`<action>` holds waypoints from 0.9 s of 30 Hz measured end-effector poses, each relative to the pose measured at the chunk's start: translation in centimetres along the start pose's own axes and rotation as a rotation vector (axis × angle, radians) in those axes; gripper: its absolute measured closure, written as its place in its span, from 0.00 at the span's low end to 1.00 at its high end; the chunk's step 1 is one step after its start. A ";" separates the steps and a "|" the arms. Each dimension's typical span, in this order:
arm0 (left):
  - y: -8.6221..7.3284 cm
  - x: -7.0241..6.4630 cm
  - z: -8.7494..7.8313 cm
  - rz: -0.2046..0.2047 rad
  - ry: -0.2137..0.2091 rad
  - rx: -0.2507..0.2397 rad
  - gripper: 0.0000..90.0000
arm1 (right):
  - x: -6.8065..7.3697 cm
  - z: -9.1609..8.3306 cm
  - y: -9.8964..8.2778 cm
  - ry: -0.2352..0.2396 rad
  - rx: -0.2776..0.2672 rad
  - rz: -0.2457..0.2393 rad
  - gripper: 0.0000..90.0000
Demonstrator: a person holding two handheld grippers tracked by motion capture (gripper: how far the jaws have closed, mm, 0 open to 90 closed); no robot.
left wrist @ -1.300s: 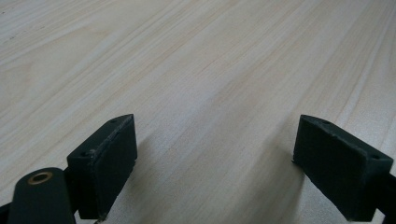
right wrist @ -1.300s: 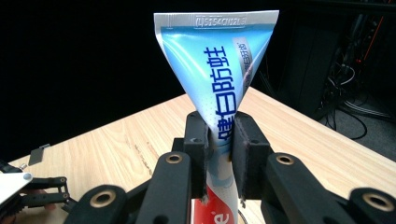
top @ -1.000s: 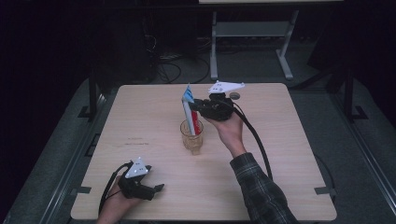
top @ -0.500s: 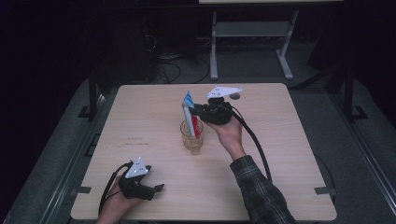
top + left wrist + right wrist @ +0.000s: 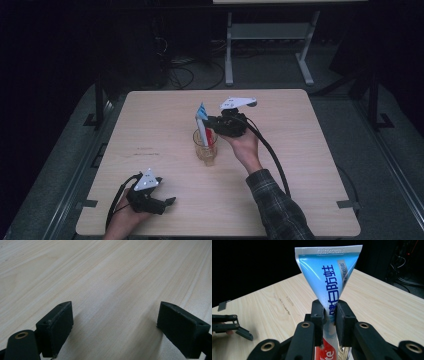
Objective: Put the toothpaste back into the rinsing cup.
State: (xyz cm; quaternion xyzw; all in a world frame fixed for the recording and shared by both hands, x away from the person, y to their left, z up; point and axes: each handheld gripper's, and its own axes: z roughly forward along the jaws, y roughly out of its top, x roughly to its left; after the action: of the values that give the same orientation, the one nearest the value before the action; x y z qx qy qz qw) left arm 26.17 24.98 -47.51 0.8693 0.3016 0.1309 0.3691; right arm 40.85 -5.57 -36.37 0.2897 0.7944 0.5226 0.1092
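A blue, white and red toothpaste tube [image 5: 203,125] [image 5: 327,282] stands upright with its lower end inside a clear ribbed glass [image 5: 205,148] at the middle of the wooden table [image 5: 165,115]. My right gripper [image 5: 214,123] [image 5: 330,315] comes in from the right and is shut on the tube's middle, both pads pressing its sides. My left gripper [image 5: 169,202] [image 5: 113,323] rests low on the table near the front left edge, its jaws wide open over bare wood.
A black cable [image 5: 270,152] trails from the right gripper along the plaid sleeve [image 5: 277,207]. Beyond the far table edge stand a grey metal stand [image 5: 267,40] and loose cables on the floor [image 5: 180,75]. Dark rails run along both table sides.
The right gripper and tube have shifted only slightly over the glass. The left gripper has stayed put.
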 end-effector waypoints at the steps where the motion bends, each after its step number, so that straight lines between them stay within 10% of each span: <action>1: 0.0 0.0 0.0 0.000 0.000 0.000 0.14 | 0.0 0.1 -0.1 -0.003 0.003 0.001 0.86; 27: 0.0 0.0 0.0 0.002 -0.001 -0.001 0.14 | 0.6 1.9 0.2 0.000 0.003 -0.022 0.83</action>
State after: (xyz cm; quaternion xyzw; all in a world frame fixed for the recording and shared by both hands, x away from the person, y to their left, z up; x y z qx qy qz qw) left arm 26.15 24.95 -47.51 0.8695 0.3006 0.1308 0.3695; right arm 41.37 -3.73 -36.94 0.2812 0.7983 0.5201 0.1145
